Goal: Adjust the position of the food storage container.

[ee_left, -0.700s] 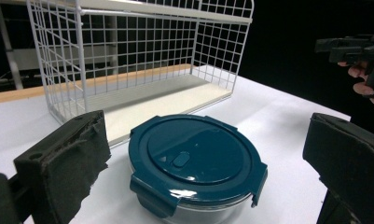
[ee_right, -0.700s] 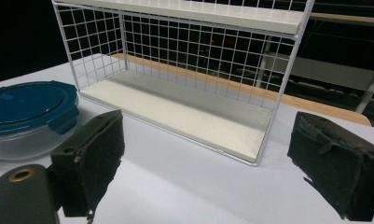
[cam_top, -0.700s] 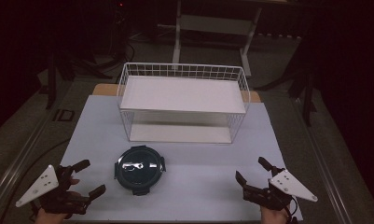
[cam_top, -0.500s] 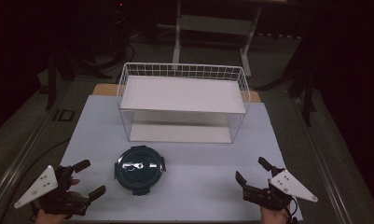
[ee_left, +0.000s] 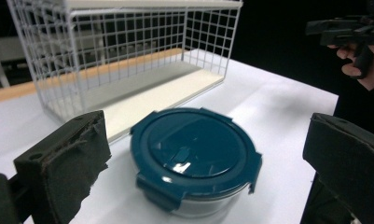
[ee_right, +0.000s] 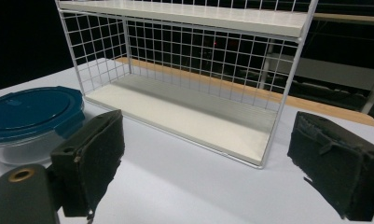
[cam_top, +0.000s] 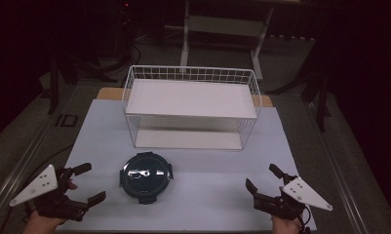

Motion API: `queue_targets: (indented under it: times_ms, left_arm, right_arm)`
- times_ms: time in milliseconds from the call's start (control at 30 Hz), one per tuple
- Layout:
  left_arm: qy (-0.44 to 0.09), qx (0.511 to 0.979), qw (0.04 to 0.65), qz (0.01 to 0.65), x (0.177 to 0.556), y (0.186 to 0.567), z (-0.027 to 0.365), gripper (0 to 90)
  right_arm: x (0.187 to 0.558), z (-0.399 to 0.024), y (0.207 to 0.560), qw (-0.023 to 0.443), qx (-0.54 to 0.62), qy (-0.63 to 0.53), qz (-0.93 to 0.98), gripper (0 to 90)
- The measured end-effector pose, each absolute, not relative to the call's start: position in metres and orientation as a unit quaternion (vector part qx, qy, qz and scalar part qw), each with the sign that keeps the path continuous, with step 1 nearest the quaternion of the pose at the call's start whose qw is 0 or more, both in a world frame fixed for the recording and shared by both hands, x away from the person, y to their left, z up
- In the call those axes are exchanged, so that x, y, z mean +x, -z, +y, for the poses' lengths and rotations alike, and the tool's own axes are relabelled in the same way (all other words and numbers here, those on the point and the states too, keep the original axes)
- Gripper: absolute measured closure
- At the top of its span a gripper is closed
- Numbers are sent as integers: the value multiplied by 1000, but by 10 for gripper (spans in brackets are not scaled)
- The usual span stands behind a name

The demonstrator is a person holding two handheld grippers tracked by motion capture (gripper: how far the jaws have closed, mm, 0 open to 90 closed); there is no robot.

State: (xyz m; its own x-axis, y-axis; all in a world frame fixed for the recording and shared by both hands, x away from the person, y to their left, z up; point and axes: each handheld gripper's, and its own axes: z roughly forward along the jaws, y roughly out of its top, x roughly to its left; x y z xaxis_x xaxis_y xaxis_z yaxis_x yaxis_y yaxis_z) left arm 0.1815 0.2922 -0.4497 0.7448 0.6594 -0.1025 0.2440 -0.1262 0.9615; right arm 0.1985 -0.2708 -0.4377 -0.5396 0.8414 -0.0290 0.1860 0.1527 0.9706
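Left gripper (cam_top: 81, 184) is hovering spread and empty just left of the container (cam_top: 145, 176), which is sitting on the table (cam_top: 207, 204) in front of the rack (cam_top: 190, 107). Right gripper (cam_top: 263, 184) is hanging spread, well apart. Container is looking rigid, probably glass-bodied: heavy, slippery, breakable. Grip across the teal lid (ee_left: 194, 144) rim, between its clips. Nothing is blocking access; the rack is standing behind.
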Motion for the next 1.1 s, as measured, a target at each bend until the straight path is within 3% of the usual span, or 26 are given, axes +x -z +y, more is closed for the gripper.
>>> queue_targets:
  times_ms: [133,267,300,333,367,600,833,1100]
  left_arm:
    - [-167,754,549,321,194,461,301,33]
    - [-152,775,524,318,201,472,304,262]
    - [-146,788,505,320,206,479,304,262]
    - [-142,793,496,324,209,482,304,414]
    - [-139,797,489,326,211,485,304,456]
    - [-115,823,439,342,224,504,298,631]
    - [-104,838,423,329,231,506,285,860]
    - [-102,843,415,327,237,504,275,897]
  right_arm:
    - [199,-270,438,303,368,-536,697,103]
    - [200,-269,439,298,370,-535,699,103]
    - [200,-269,439,298,370,-535,699,103]
    - [200,-269,439,296,370,-536,698,103]
    - [200,-269,439,296,369,-537,698,103]
    - [201,-270,440,291,370,-538,700,103]
    - [202,-269,441,287,370,-537,702,103]
    - [203,-270,442,284,367,-538,703,103]
